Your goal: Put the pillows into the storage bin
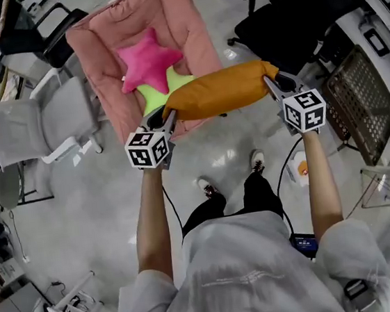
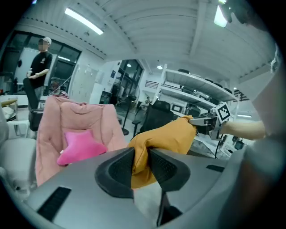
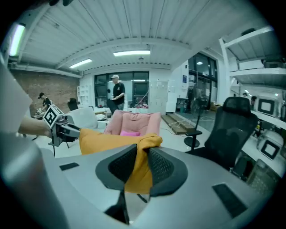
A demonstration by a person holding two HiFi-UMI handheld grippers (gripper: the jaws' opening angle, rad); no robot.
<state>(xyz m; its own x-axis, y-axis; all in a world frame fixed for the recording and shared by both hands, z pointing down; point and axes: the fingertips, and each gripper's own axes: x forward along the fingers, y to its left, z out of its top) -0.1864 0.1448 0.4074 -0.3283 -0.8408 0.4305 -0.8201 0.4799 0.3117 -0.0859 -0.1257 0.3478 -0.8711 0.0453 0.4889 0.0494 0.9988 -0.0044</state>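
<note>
An orange pillow (image 1: 217,90) hangs stretched between my two grippers above the floor. My left gripper (image 1: 167,116) is shut on its left end (image 2: 142,157), and my right gripper (image 1: 271,84) is shut on its right end (image 3: 142,162). Just beyond it stands the pink fabric storage bin (image 1: 106,78), also visible in the left gripper view (image 2: 53,129) and the right gripper view (image 3: 138,121). Inside the bin lie a pink star pillow (image 1: 146,61) and a yellow-green pillow (image 1: 160,93), partly hidden by the orange one.
A grey chair (image 1: 34,124) stands left of the bin. A black office chair (image 1: 284,19) and a wire basket (image 1: 360,101) are on the right. The person's feet (image 1: 232,172) are on the shiny floor below the pillow. A person (image 2: 38,71) stands far off.
</note>
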